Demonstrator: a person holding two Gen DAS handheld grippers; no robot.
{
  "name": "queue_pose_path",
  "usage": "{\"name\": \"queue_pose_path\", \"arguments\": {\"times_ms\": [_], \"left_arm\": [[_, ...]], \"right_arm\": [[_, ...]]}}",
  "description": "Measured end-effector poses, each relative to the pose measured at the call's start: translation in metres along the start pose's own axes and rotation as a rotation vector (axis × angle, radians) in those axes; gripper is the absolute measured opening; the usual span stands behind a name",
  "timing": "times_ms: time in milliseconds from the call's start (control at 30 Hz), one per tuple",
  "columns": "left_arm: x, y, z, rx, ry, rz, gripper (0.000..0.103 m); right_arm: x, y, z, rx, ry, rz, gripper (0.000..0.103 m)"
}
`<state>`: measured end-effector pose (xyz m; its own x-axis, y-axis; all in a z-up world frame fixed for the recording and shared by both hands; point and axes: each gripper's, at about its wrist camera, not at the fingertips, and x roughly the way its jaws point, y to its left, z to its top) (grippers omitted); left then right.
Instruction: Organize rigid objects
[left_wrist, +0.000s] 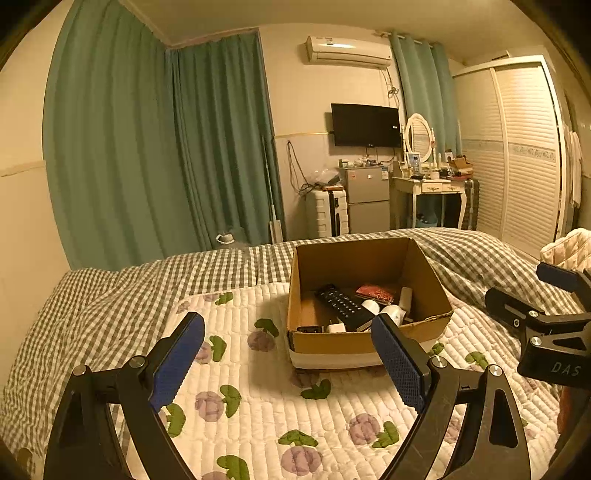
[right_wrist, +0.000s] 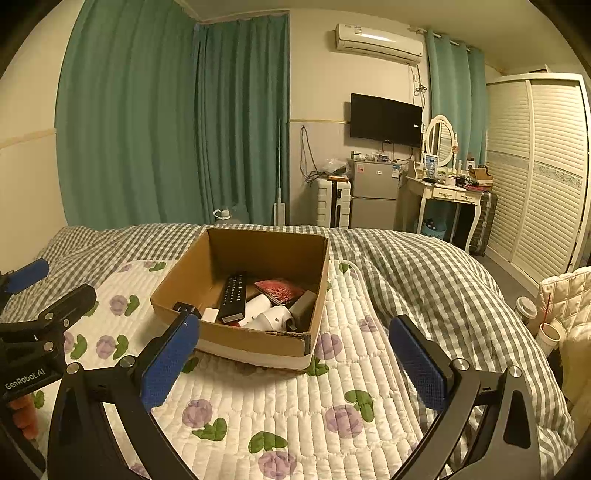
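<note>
An open cardboard box (left_wrist: 428, 280) (right_wrist: 184, 280) stands on the floral quilt on the bed. Inside lie a black remote (left_wrist: 341, 304) (right_wrist: 233, 293), a red patterned pouch (left_wrist: 376, 292) (right_wrist: 279, 290), white rounded objects (left_wrist: 392, 313) (right_wrist: 271, 316), a small white block (right_wrist: 209, 314) and a dark grey item (right_wrist: 303, 305). My left gripper (left_wrist: 291, 363) is open and empty, hovering just short of the box's near wall. My right gripper (right_wrist: 295, 363) is open and empty, also in front of the box. Each gripper shows at the edge of the other's view.
The white floral quilt (left_wrist: 258, 406) (right_wrist: 295, 406) lies over a grey checked cover (left_wrist: 92, 302) (right_wrist: 424, 273). Paper cups (right_wrist: 550, 332) stand right of the bed. Beyond are green curtains, a small fridge (right_wrist: 373, 194), a suitcase, a dressing table and a louvred wardrobe (right_wrist: 546, 166).
</note>
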<state>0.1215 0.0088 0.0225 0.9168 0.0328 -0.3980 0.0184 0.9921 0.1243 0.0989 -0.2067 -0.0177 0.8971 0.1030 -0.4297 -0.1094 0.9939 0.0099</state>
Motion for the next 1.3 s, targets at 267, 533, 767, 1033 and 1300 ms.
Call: {"name": "queue_pose_path", "arguments": {"times_ms": [267, 533, 767, 1033, 1300], "left_arm": [[0.001, 0.0, -0.001, 0.0, 0.004, 0.001, 0.094], [0.0, 0.001, -0.002, -0.013, 0.0, 0.003, 0.094], [-0.002, -0.002, -0.002, -0.005, 0.0, -0.012, 0.094], [0.0, -0.001, -0.002, -0.011, 0.006, -0.017, 0.094], [0.0, -0.003, -0.003, -0.007, 0.01, -0.028, 0.094]], "right_arm": [[0.002, -0.002, 0.001, -0.006, 0.003, -0.013, 0.103], [0.005, -0.003, -0.001, -0.004, 0.016, -0.014, 0.103], [0.006, -0.003, -0.002, -0.004, 0.017, -0.018, 0.103], [0.01, -0.002, -0.005, -0.008, 0.028, -0.02, 0.103], [0.011, -0.003, -0.006, -0.007, 0.033, -0.022, 0.103]]}}
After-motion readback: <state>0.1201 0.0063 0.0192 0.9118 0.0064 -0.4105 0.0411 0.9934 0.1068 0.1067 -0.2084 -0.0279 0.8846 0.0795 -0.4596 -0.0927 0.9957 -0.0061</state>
